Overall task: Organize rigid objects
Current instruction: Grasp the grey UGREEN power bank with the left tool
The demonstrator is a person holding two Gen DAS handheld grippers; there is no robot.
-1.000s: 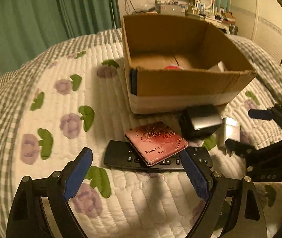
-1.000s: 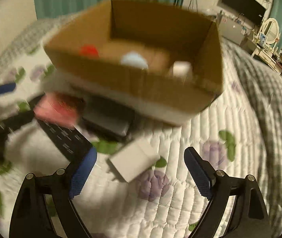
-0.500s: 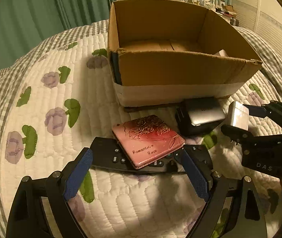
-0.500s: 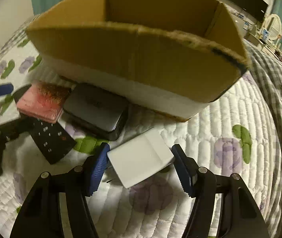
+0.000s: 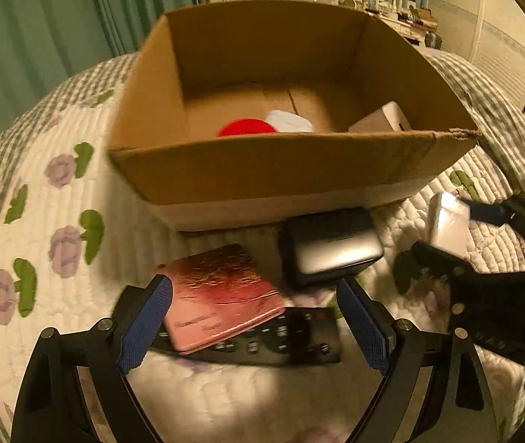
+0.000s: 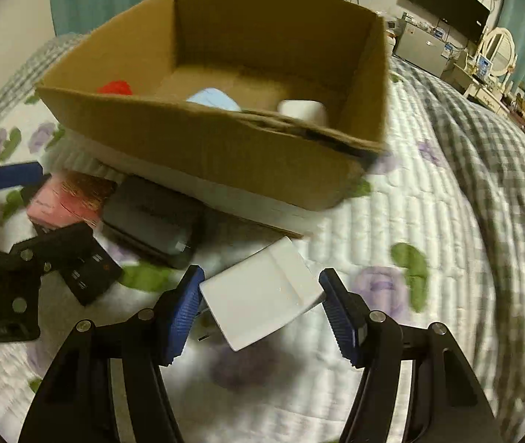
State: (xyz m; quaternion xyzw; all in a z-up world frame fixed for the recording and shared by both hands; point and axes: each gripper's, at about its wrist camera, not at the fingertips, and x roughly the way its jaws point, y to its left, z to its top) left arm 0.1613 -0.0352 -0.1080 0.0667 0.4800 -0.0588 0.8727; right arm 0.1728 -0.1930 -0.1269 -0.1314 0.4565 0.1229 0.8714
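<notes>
The right gripper grasps the white charger by its edges, just in front of the cardboard box; tilted downward, a thin hold could slip. The left gripper, spread wide and angled down, straddles the pink case near the box.

Between right gripper jaws: charger block. Between left gripper jaws: notebook, atop remote. Just ahead of those jaws: power bank; behind it, cardboard box.
</notes>
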